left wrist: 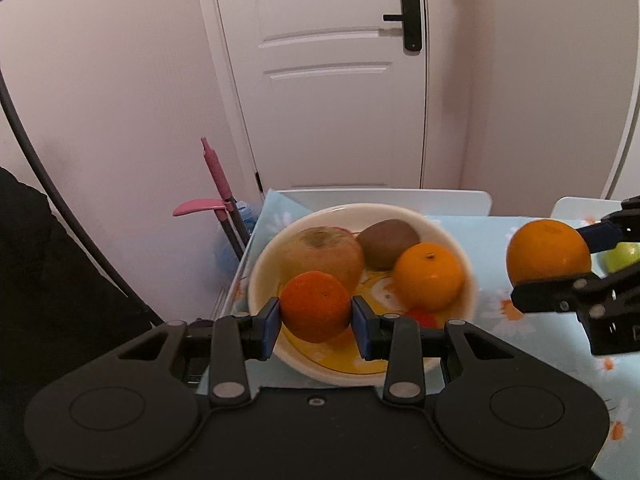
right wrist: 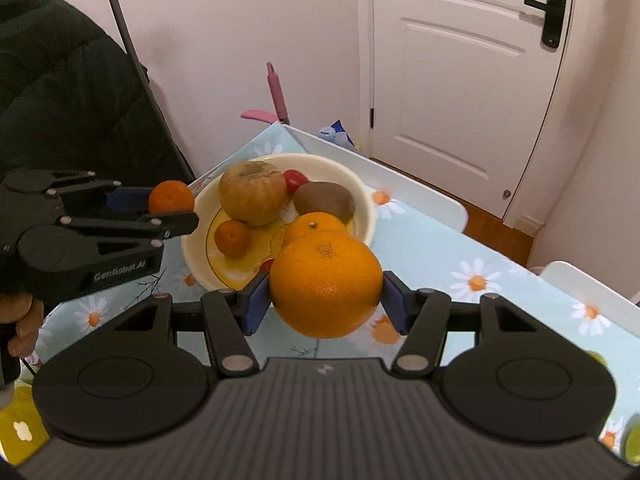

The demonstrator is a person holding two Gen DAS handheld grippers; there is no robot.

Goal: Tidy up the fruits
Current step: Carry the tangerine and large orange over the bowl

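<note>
My left gripper (left wrist: 316, 320) is shut on a small dark-orange mandarin (left wrist: 315, 306) and holds it over the near rim of a cream bowl (left wrist: 440, 228). It also shows in the right wrist view (right wrist: 172, 204), at the bowl's left edge. My right gripper (right wrist: 324, 300) is shut on a large orange (right wrist: 325, 284), held above the table just in front of the bowl (right wrist: 364, 196). In the bowl lie a brownish pear-like fruit (right wrist: 252, 194), a kiwi (right wrist: 325, 200), an orange (right wrist: 314, 226), a small mandarin (right wrist: 233, 238) and a red fruit (right wrist: 295, 179).
The table has a pale blue daisy-print cloth (right wrist: 460, 256). White chair backs (right wrist: 416, 196) stand at its far edge. A green fruit (left wrist: 622, 256) lies behind the right gripper (left wrist: 560, 276). A pink mop handle (left wrist: 216, 168) leans by the wall, left of a white door (left wrist: 336, 80).
</note>
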